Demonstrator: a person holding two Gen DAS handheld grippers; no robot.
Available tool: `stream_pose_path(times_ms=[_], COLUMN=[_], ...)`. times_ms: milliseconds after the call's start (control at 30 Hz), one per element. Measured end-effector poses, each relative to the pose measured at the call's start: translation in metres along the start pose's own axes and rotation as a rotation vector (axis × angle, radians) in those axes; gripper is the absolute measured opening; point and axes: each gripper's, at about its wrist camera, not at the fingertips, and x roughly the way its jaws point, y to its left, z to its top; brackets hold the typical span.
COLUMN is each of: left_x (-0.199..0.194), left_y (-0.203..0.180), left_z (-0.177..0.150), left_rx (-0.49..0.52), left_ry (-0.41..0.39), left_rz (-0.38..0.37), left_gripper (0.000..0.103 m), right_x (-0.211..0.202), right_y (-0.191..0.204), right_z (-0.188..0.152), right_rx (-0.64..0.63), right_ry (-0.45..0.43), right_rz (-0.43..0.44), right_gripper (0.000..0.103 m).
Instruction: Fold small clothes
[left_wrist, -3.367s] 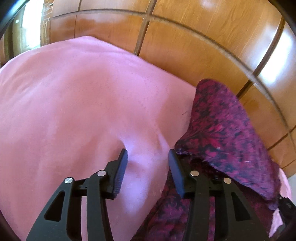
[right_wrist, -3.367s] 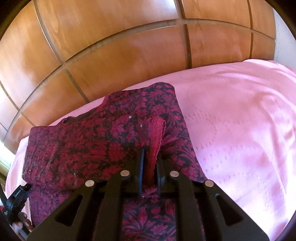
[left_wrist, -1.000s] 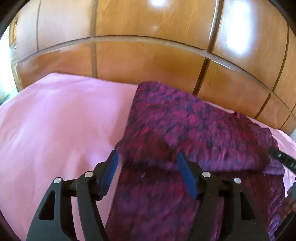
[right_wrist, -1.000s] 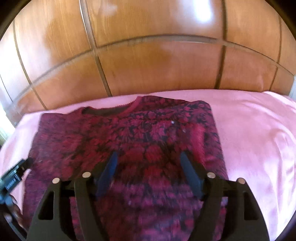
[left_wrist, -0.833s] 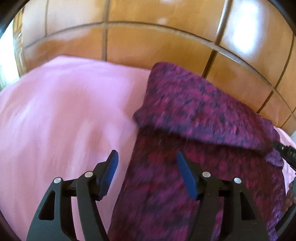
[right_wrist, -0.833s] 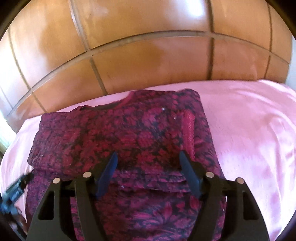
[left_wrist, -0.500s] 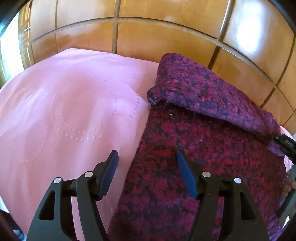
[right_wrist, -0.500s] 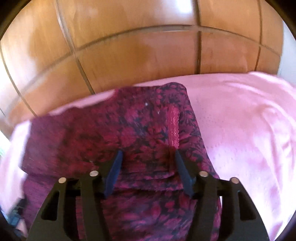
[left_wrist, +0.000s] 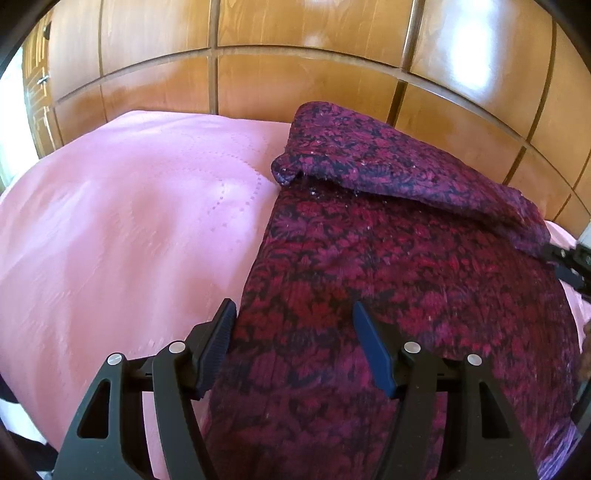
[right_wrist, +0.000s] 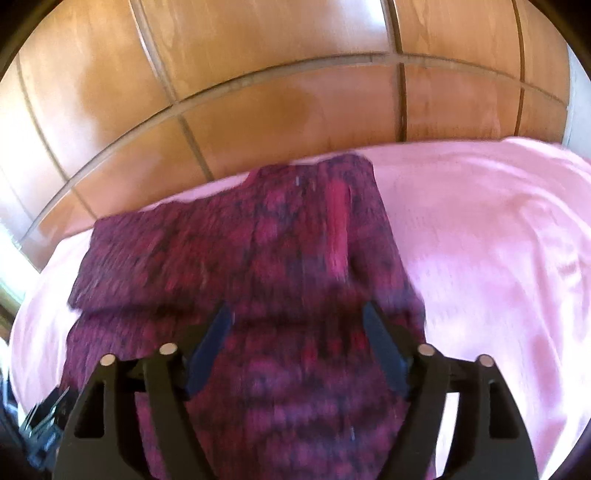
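The maroon floral sweater (left_wrist: 424, 280), top folded over, lies on the pink bedspread (left_wrist: 129, 229) near the wooden panels (left_wrist: 295, 85); bare bedspread flanks it. The left gripper (left_wrist: 291, 343) hovers with jaws open over its left edge, and the right gripper (right_wrist: 295, 343) jaws are opening, empty.

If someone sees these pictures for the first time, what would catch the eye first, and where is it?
The dark red floral sweater stands out first: it lies on the pink bedspread, its far part folded over toward the wooden panelled headboard. Next come the two black grippers, left gripper and right gripper, both over the sweater's near part and gripping nothing; the right one's jaws are opening.
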Motion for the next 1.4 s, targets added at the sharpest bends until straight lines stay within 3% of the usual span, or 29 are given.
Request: stream_pose_path(times_ms=[367,567,767,900,1000,1067,1133,1267,1400], left_x=[-0.018,-0.036,-0.062,-0.075,-0.084,-0.086,-0.094,-0.113,-0.116], left_y=[0.011,0.026,0.039,0.048,0.055,0.057,0.058,0.061,0.062], left_z=[-0.031,-0.056,-0.081,-0.095,-0.109,-0.114,-0.111,-0.089,-0.062], left_rx=[0.016,0.0,0.012,0.037,0.047,0.052,0.052,0.022,-0.047], left_ry=[0.03,0.045,0.074,0.116,0.172,0.194,0.199,0.155,0.128], left_rz=[-0.016,-0.067,-0.165,-0.227,-0.286,-0.302,-0.33,-0.414,-0.515], left_gripper=[0.064,0.064,0.062,0.057,0.046,0.025,0.016,0.015,0.014], right_x=[-0.054,-0.071,-0.096,-0.109,-0.114,-0.112,-0.11,-0.131,-0.145], right_y=[-0.036,-0.064,-0.063,-0.059,-0.057,-0.057,-0.056,-0.034,-0.025], right_z=[-0.068,-0.106,-0.133,-0.155,-0.18,-0.195,-0.203,-0.182,-0.147], right_rx=[-0.022,0.095,0.098,0.078,0.073,0.067,0.078,0.016,0.054], right_ry=[0.031,0.072,0.102,0.176,0.285,0.345,0.367,0.313,0.201], right_rz=[0.012,0.086,0.144,0.182,0.216,0.228,0.235,0.318,0.426], right_gripper=[0.081,0.079,0.078,0.062,0.051,0.041,0.024,0.018,0.017])
